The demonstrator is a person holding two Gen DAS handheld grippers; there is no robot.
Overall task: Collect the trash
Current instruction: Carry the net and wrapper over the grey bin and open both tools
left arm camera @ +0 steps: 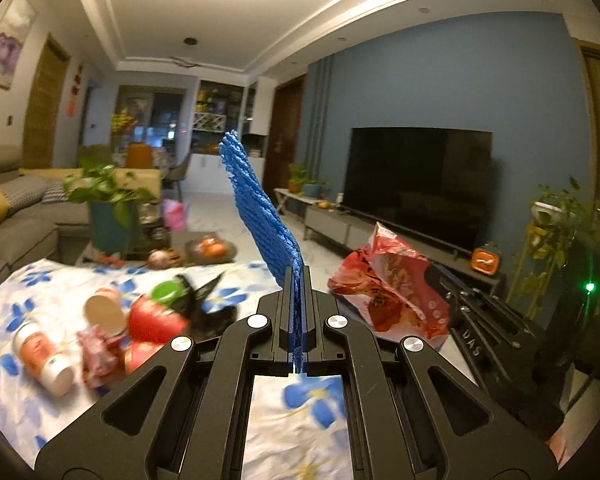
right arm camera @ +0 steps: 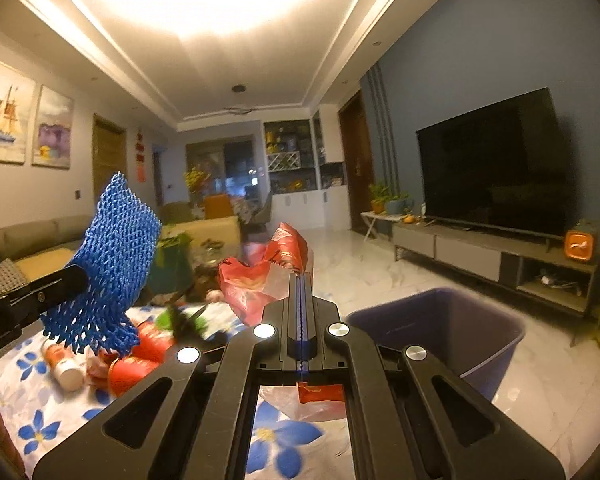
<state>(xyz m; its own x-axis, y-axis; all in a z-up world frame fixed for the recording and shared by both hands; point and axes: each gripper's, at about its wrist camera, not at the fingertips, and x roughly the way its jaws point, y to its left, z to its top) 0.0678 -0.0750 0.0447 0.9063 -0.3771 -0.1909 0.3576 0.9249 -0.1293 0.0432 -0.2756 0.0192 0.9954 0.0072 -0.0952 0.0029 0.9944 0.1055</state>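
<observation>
Risk: left gripper (left arm camera: 299,280) pinches blue net (left arm camera: 256,204) and right gripper (right arm camera: 300,284) pinches red bag (right arm camera: 260,280) by thin edges above the table, so either may slip before reaching bin (right arm camera: 496,344).

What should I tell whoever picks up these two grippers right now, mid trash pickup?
Left gripper: jaws shut on the blue foam net, held up above the table.
Right gripper: jaws shut on the red snack bag, also lifted.
Purple bin: on the floor just right of the table, open; what is inside cannot be seen.
Left on the flowered tablecloth: a paper cup on its side, red cups, a small pink wrapper, a black scrap.
Next, probably: drop both held pieces into the bin, then return for the rest.
</observation>
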